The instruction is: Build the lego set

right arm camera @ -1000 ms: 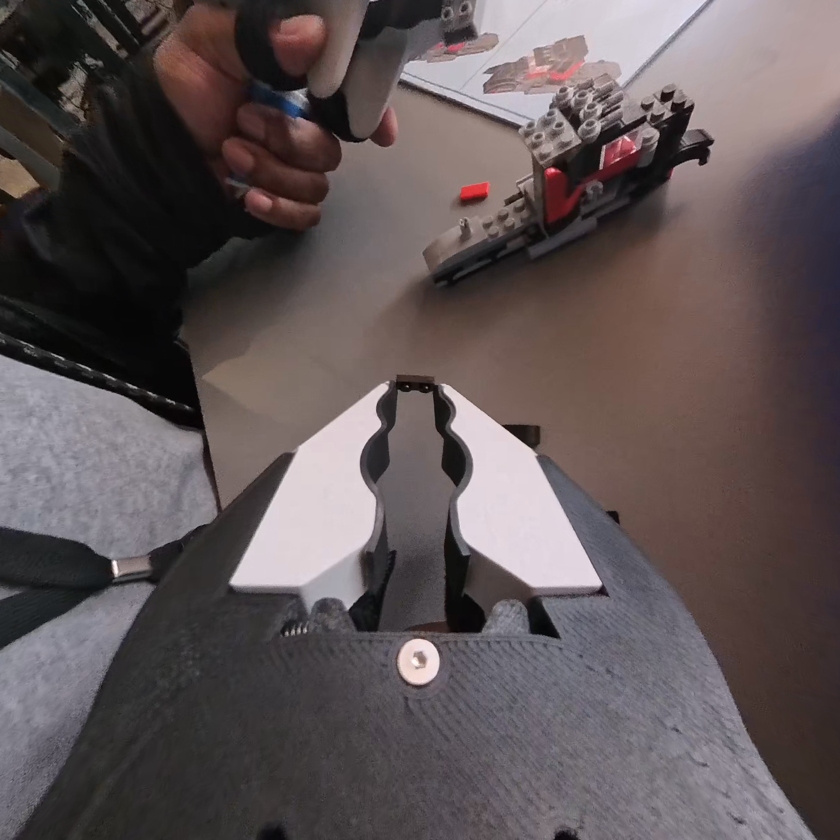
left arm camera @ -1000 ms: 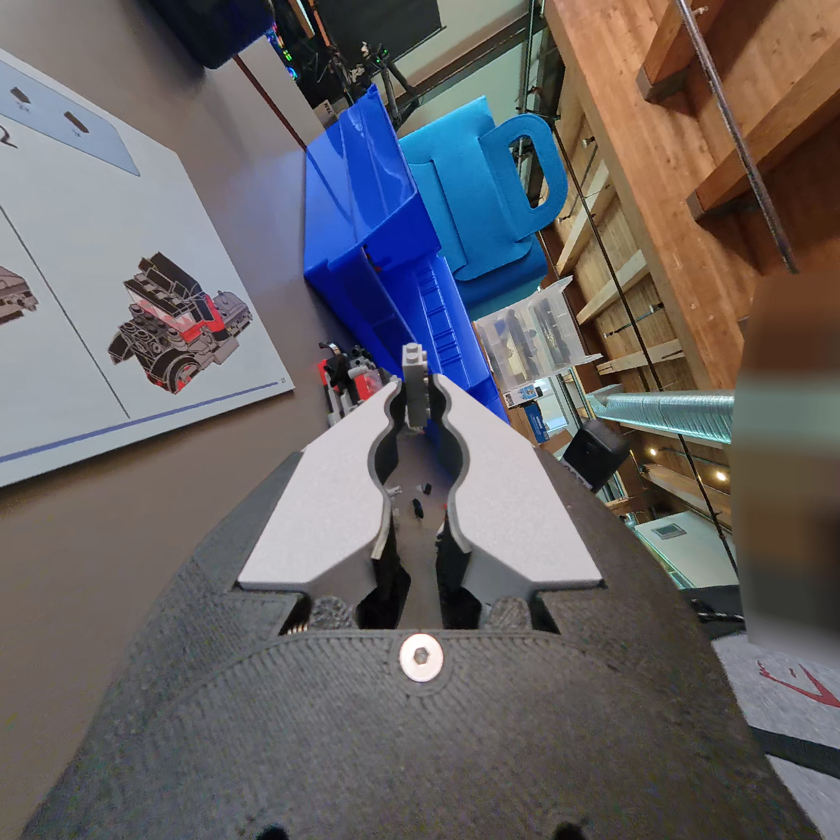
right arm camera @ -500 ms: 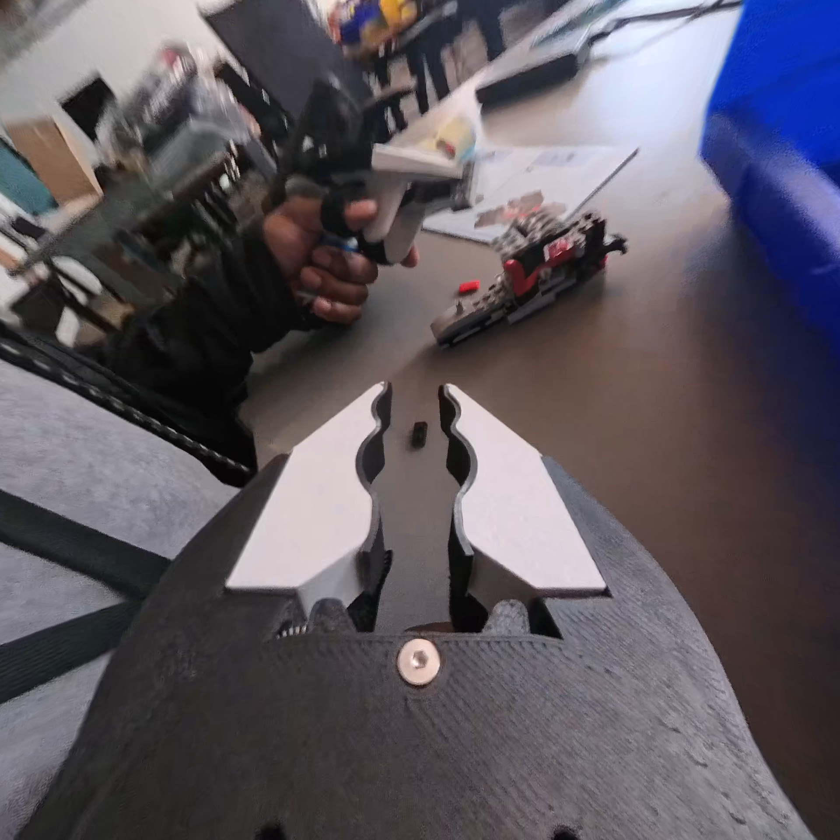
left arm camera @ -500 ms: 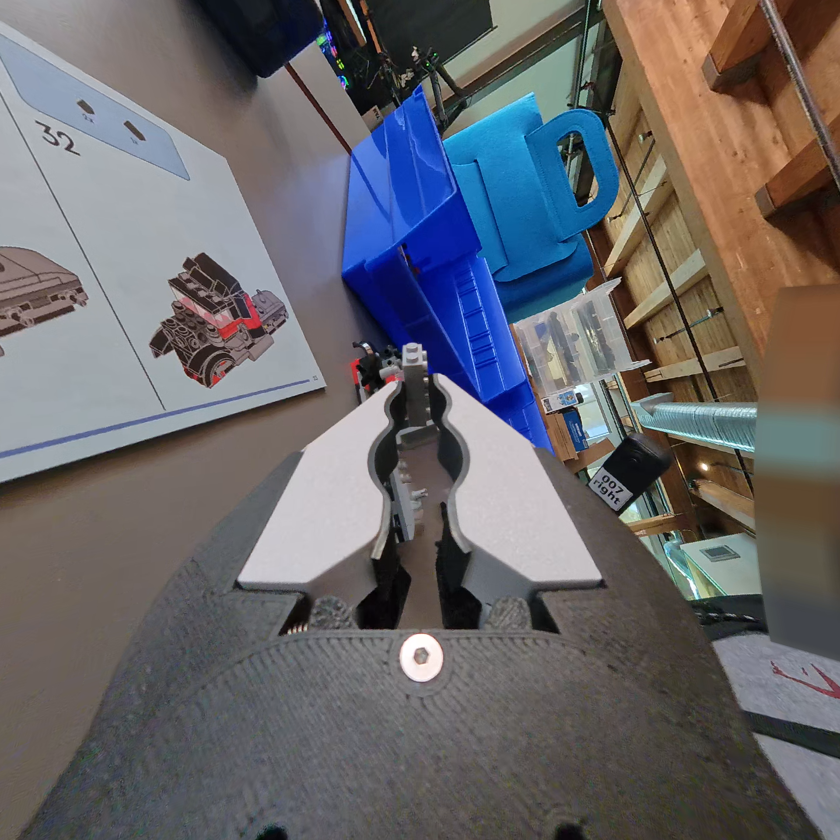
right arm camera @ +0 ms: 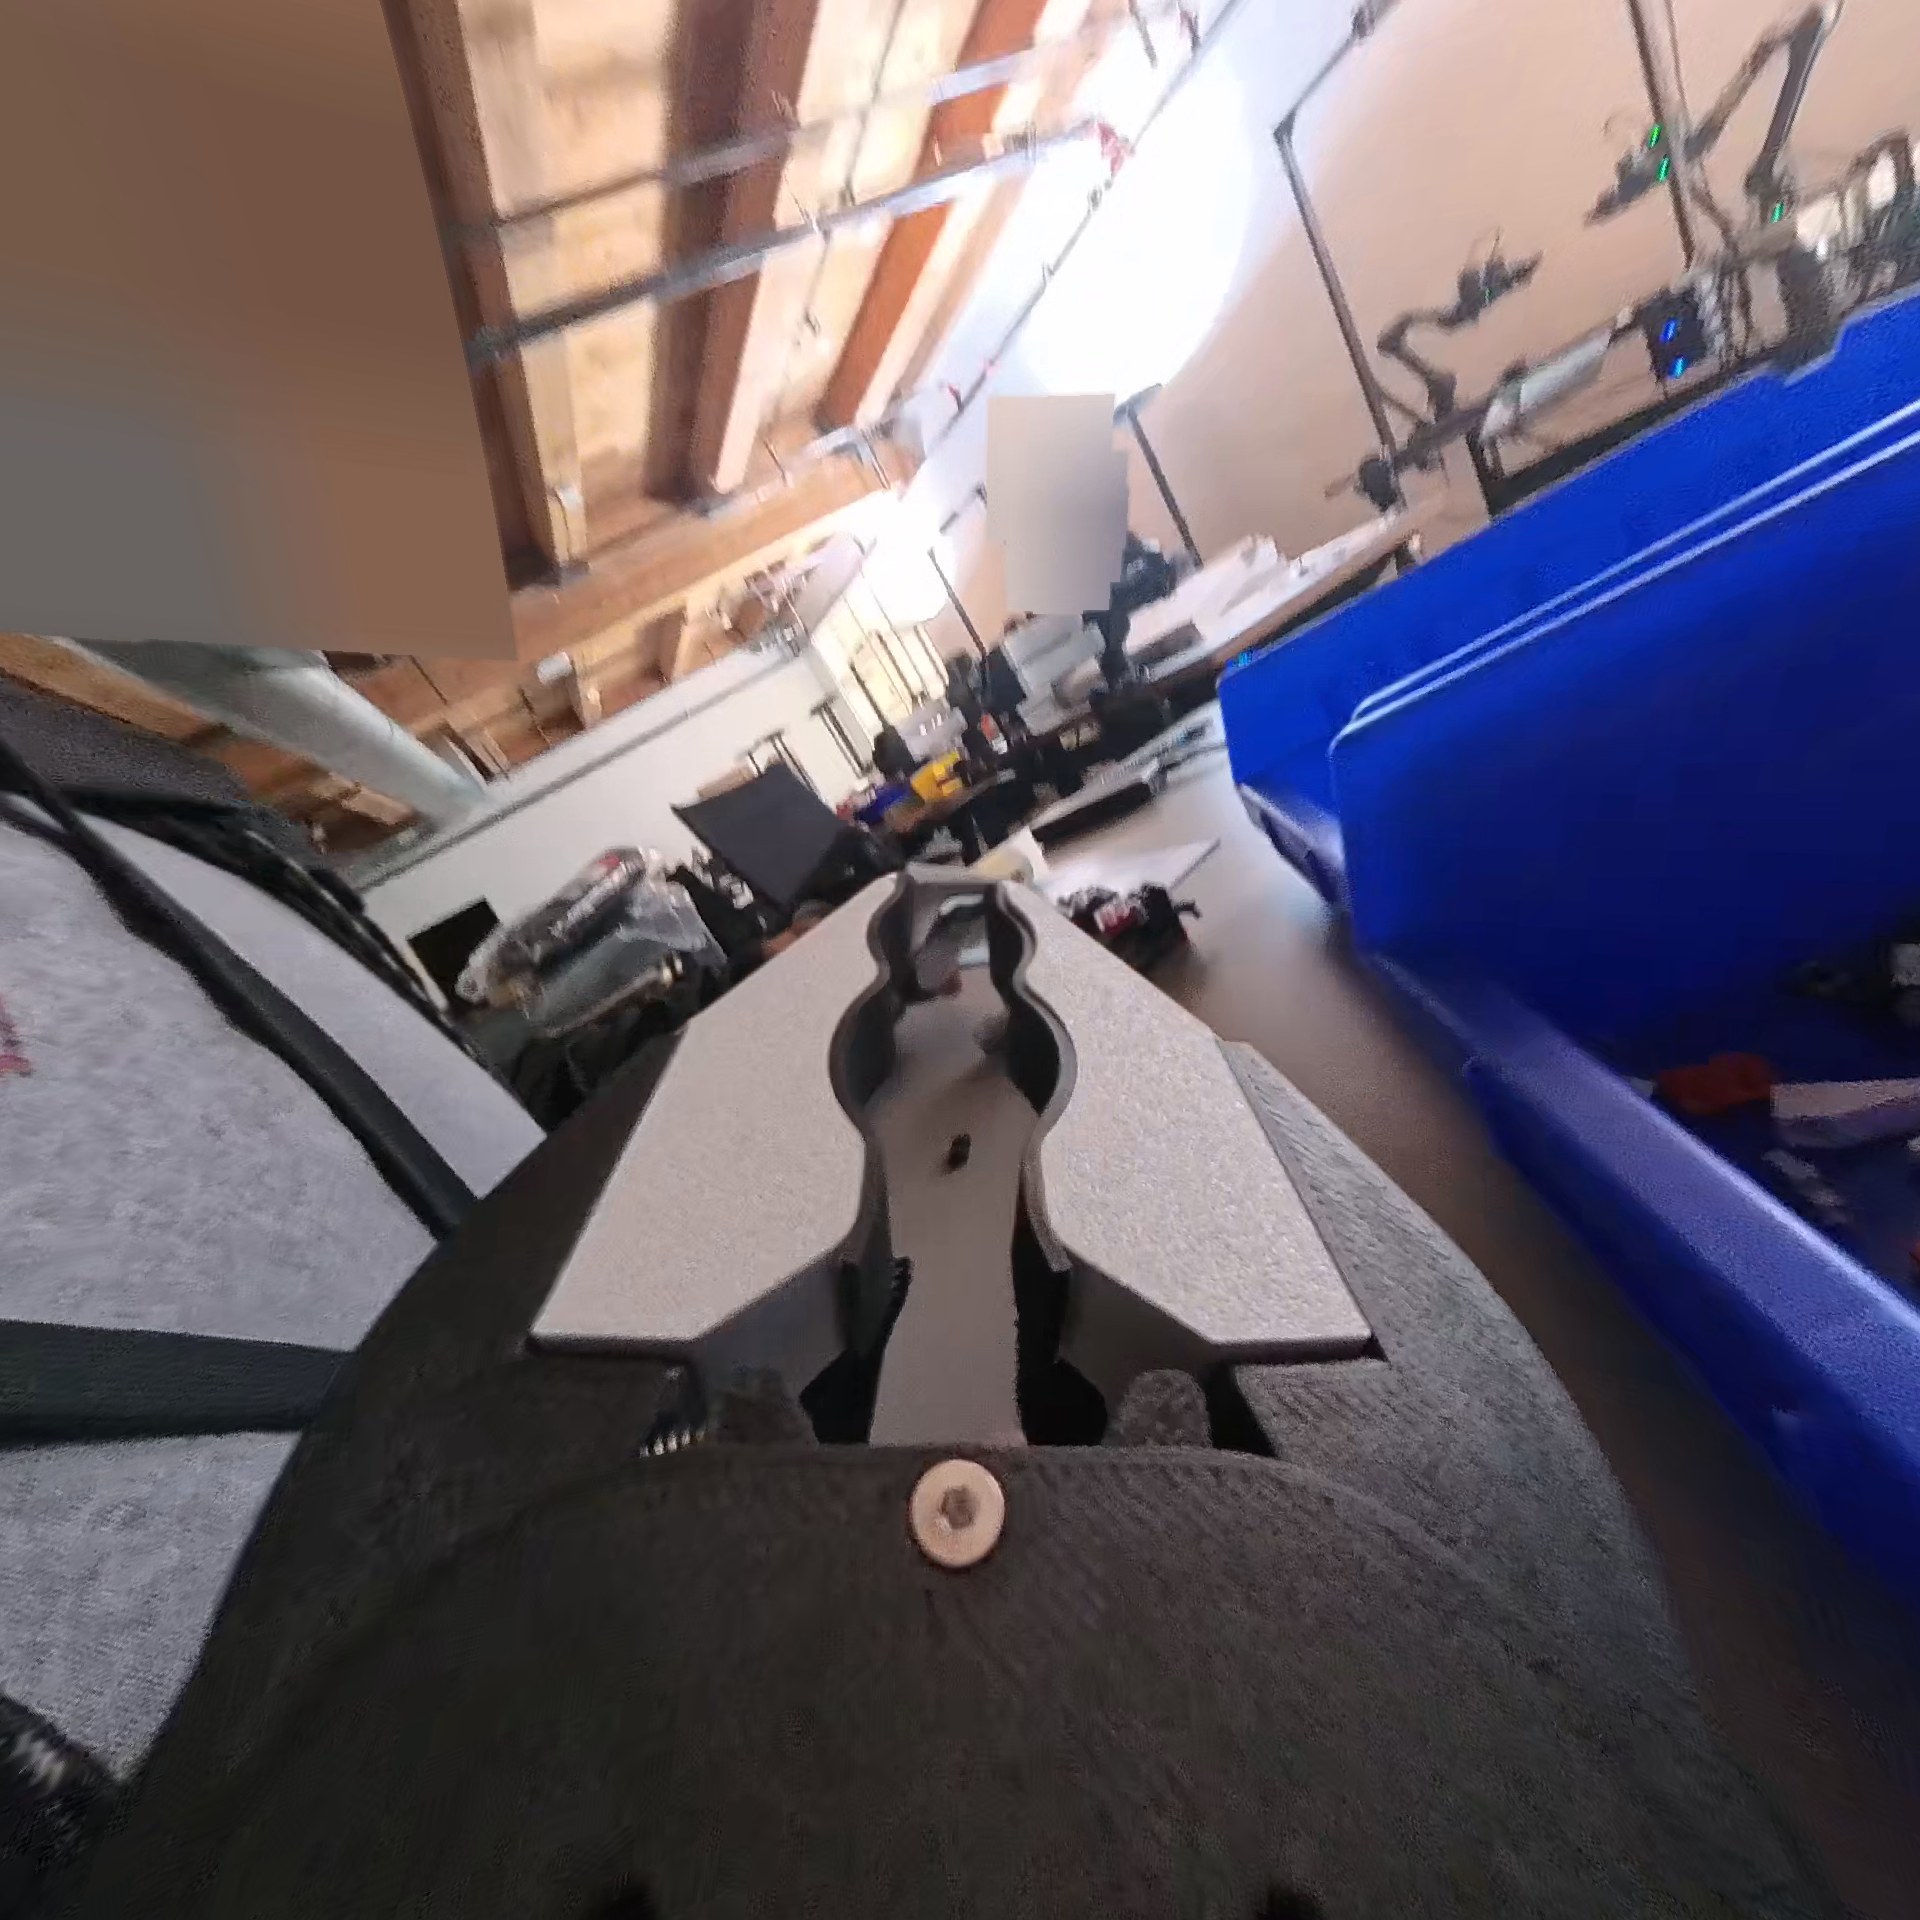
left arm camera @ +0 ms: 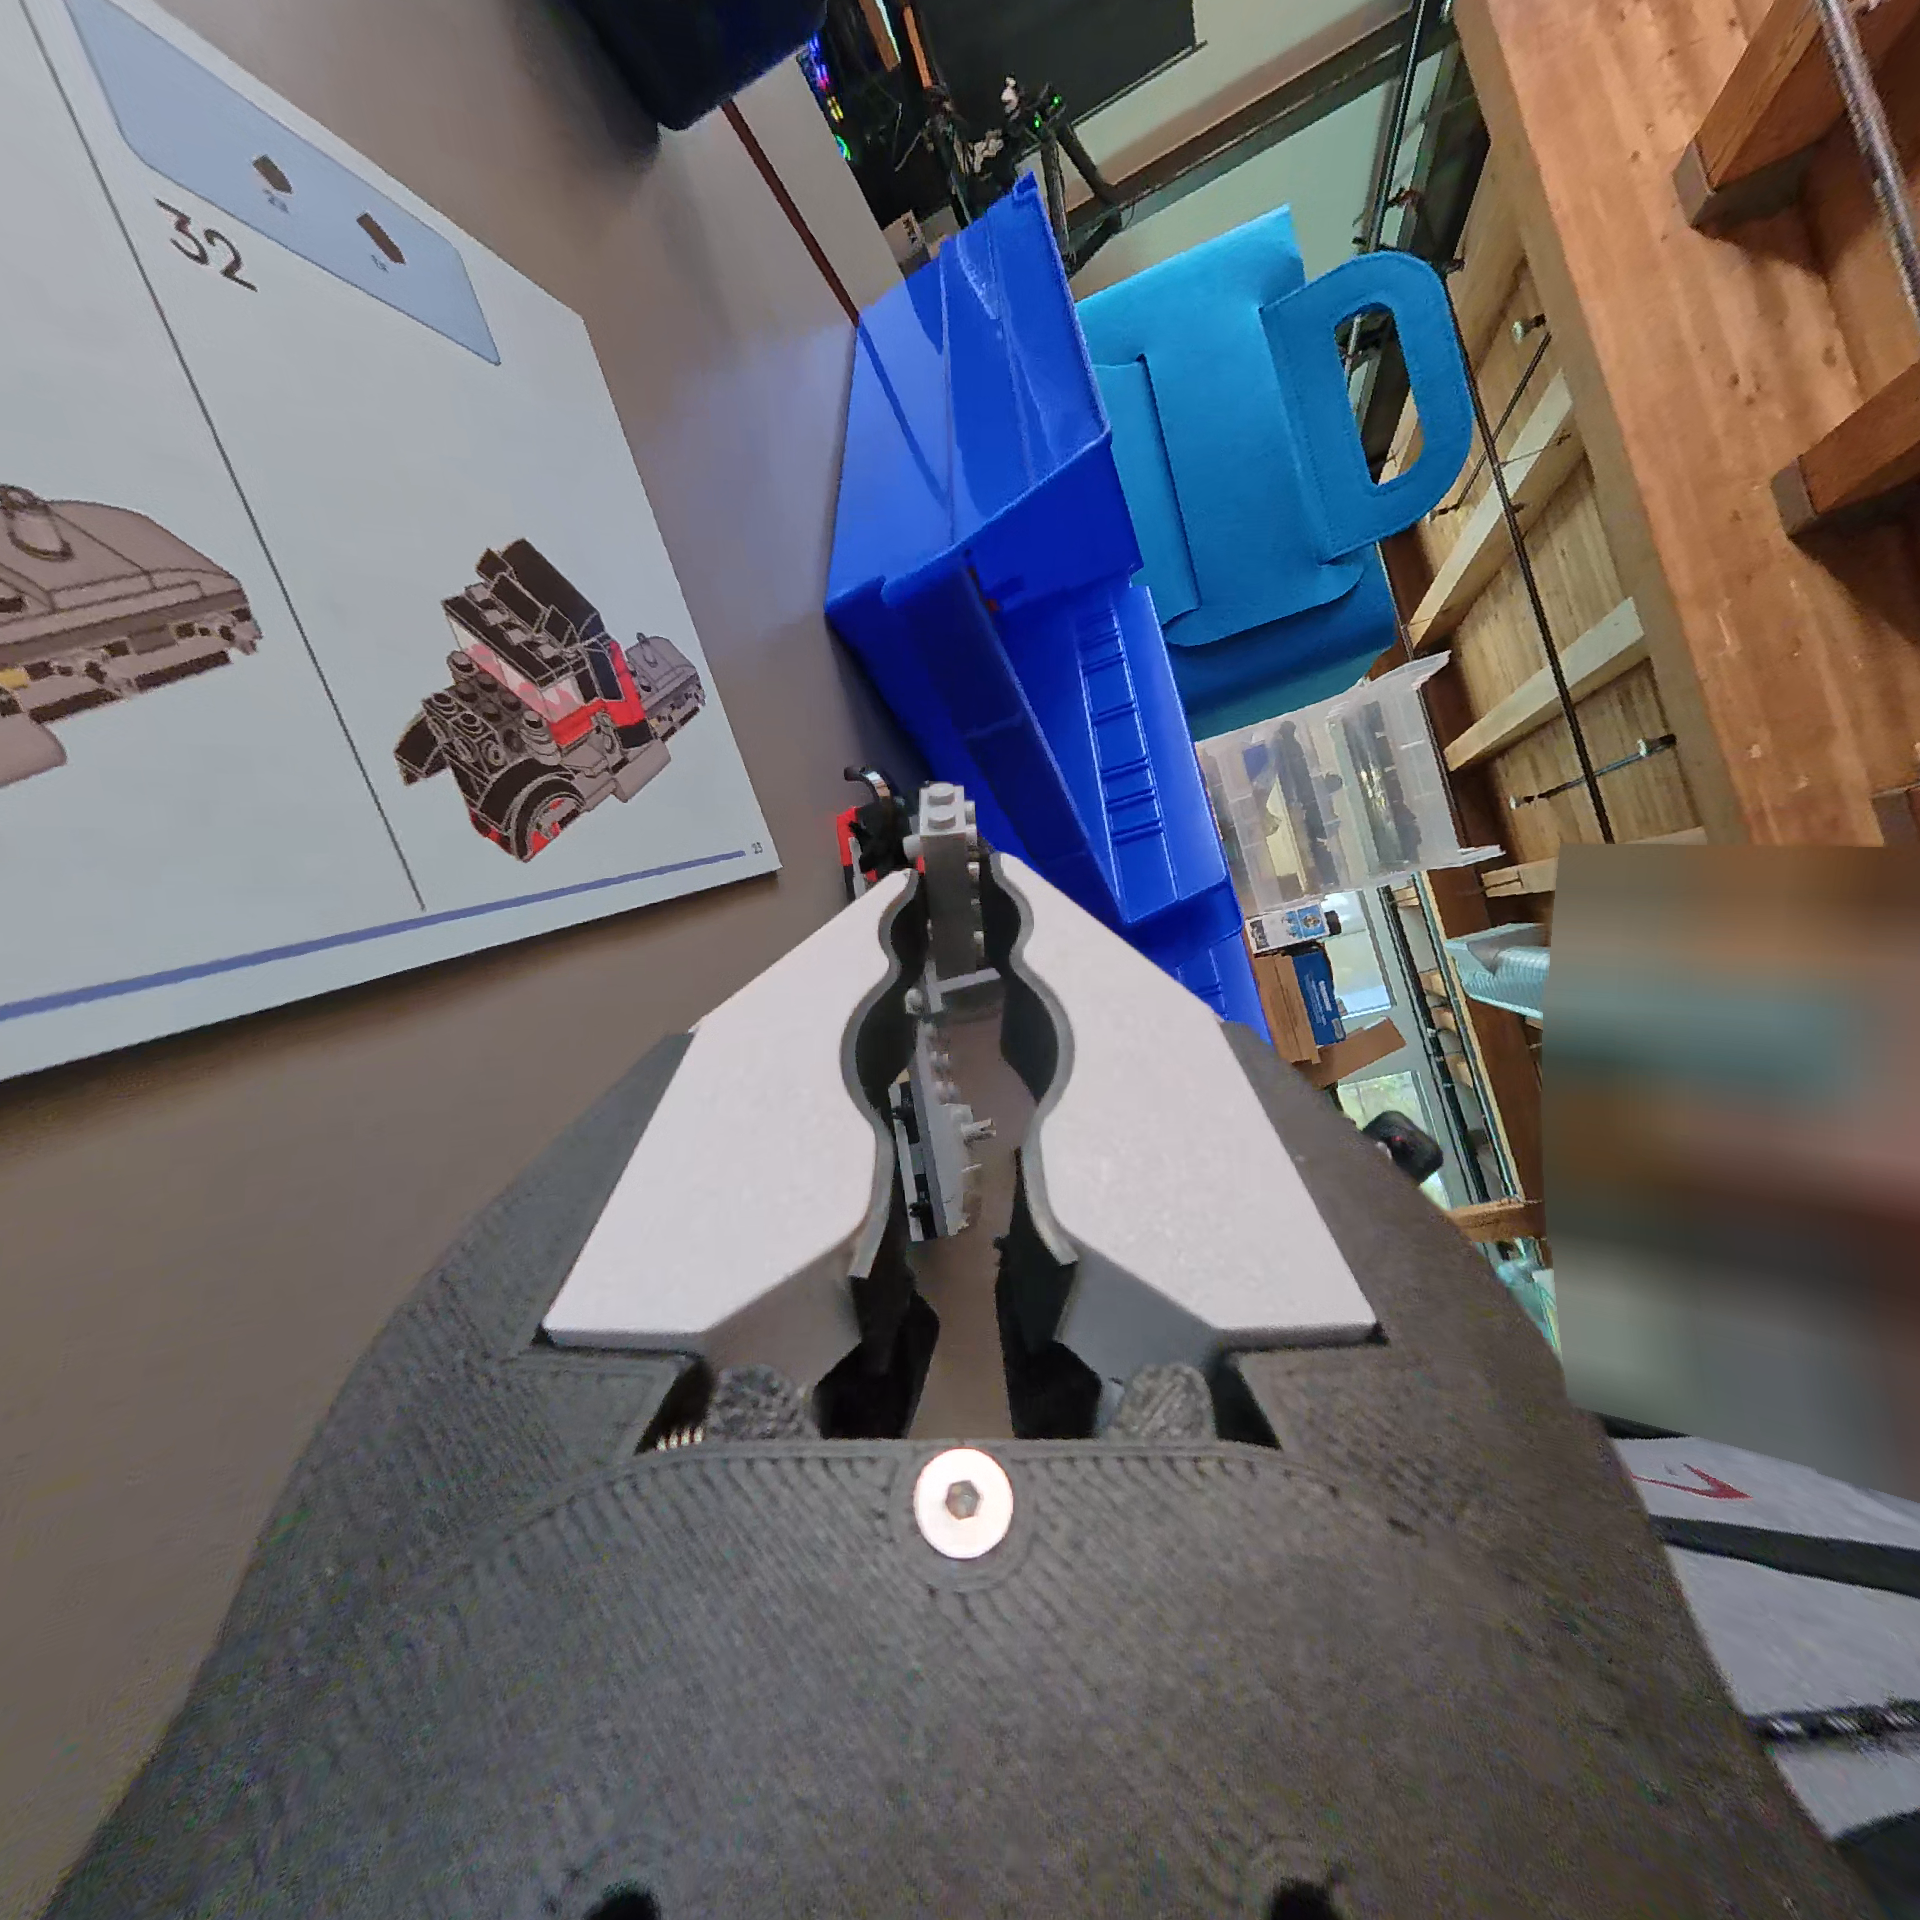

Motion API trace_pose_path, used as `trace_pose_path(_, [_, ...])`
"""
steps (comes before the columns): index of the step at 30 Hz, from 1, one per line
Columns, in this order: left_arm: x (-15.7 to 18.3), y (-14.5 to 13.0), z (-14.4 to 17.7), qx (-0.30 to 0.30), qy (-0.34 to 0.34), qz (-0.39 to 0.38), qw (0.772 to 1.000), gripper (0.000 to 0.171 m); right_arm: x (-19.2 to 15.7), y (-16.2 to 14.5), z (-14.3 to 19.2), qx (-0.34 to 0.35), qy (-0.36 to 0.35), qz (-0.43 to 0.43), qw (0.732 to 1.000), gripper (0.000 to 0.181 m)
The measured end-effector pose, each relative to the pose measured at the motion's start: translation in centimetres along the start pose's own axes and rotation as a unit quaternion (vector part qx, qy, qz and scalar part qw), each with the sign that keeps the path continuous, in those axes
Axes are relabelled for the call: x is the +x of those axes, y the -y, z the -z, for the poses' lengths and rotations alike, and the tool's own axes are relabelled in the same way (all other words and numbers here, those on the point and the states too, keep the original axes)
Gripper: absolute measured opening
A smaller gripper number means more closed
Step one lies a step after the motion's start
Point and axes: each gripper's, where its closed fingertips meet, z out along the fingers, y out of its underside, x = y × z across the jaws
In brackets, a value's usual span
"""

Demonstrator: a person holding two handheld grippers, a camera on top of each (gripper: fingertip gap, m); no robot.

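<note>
In the left wrist view my left gripper (left arm camera: 952, 881) is shut on a small grey brick (left arm camera: 943, 826) that sticks out past the fingertips. The partly built black, red and grey lego model (left arm camera: 871, 831) lies on the brown table just beyond and under the fingers; its grey base shows through the gap (left arm camera: 940, 1138). In the right wrist view my right gripper (right arm camera: 951, 891) is open and empty, held low over the table. A tiny black piece (right arm camera: 956, 1149) lies on the table between its fingers. The model (right arm camera: 1127, 914) sits farther off.
The open instruction booklet (left arm camera: 312, 520) lies left of the model. Blue bins (left arm camera: 987, 540) stand behind it, with a blue felt bag (left arm camera: 1299, 447) and a clear organiser (left arm camera: 1340, 790). The bin (right arm camera: 1662, 831) on the right holds several loose pieces. A person's grey clothing (right arm camera: 156, 1091) is at left. My right fingertips sit around 30 cm from my left ones.
My right gripper opened and dropped the tiny black piece on the table, then tilted up and swung right beside the blue bin. My left gripper carried the grey brick closer to the model.
</note>
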Motion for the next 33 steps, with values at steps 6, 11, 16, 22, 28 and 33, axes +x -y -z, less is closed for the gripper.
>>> trace_pose_path(6, [-0.6, -0.1, -0.2, -0.001, 0.025, -0.003, 1.0, 0.011, 0.9, 2.2, 2.6, 0.069, -0.022, -0.016, 0.997, 0.011])
trace_pose_path(11, [-0.9, -0.2, -0.4, -0.001, 0.045, -0.013, 0.999, 0.011, 1.4, 2.8, 3.7, 0.084, -0.034, -0.02, 0.996, 0.008])
trace_pose_path(16, [-1.2, -0.2, -0.6, -0.004, 0.056, -0.014, 0.998, 0.011, 2.0, 3.4, 4.4, 0.1, -0.028, -0.046, 0.993, 0.0])
trace_pose_path(22, [-1.6, -0.3, -0.8, -0.014, 0.062, -0.001, 0.998, 0.011, 2.4, 3.2, 4.1, 0.092, -0.027, -0.062, 0.994, 0.0])
trace_pose_path(28, [-2.1, -0.5, -1.1, -0.026, 0.072, 0.008, 0.997, 0.011, 3.3, 3.0, 3.9, 0.085, -0.042, -0.088, 0.992, 0.0])
trace_pose_path(33, [-2.4, -0.6, -1.3, -0.034, 0.079, 0.015, 0.996, 0.011, 3.8, 3.0, 3.7, 0.082, -0.046, -0.099, 0.991, 0.0])
